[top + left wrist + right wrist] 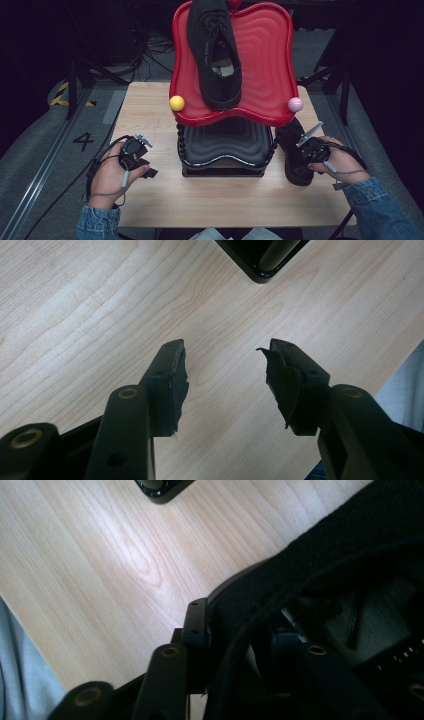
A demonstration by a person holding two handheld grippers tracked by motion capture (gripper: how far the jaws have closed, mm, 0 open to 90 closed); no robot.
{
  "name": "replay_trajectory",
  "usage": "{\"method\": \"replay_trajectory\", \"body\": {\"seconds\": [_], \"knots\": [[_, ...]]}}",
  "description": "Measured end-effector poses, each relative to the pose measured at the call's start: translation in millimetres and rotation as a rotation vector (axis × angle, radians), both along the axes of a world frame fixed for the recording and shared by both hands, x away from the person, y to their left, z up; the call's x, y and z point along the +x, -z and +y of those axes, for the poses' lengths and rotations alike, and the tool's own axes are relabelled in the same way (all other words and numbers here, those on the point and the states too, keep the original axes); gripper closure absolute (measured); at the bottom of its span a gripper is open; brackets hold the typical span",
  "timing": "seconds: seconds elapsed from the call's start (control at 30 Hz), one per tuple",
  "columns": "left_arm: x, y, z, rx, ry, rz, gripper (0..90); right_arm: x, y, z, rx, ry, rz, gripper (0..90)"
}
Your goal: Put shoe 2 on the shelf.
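Glossy red plastic tray [260, 55], knit cloth shoe [320, 565], pale wood-grain table [150, 105].

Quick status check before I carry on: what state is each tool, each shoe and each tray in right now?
Left tool: open, empty, over bare table.
Right tool: shut on the collar of the shoe on the table.
Shoe on the table: upright beside the rack, not lifted as far as I can tell.
Shoe on the red tray: lying flat, untouched.
Red tray: top tier, holds one shoe.
Black tray: lower tier, empty.
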State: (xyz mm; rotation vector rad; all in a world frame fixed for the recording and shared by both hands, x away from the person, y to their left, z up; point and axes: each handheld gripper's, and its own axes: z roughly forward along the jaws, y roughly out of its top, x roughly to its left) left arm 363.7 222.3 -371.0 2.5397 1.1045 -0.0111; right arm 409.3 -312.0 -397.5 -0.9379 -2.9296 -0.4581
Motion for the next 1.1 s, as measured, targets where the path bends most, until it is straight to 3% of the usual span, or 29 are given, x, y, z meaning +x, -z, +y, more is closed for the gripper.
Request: {"method": "replay_trajectory", "body": {"seconds": [0.3,0.47,0.77,1.07,1.1], "knots": [[0.2,0.0,0.9,-0.007,0.000,-0.004,50.8,2.1,8.2,3.5,0.029,-0.002,0.034,80.0],[0.5,-0.6,2.3,-0.009,-0.003,-0.010,50.8,1.6,8.0,3.0,0.033,0.012,0.029,85.5],[-0.5,-1.2,4.7,-0.007,-0.005,-0.013,50.9,1.3,6.5,2.2,0.044,0.040,0.022,87.6],[-1.5,-1.3,6.7,-0.009,-0.012,-0.015,51.0,1.5,-11.3,0.6,0.071,0.062,0.012,87.6],[-1.0,-1.4,6.9,0.002,-0.006,-0.029,51.0,1.3,-15.8,-0.2,0.072,0.062,0.007,87.6]]}}
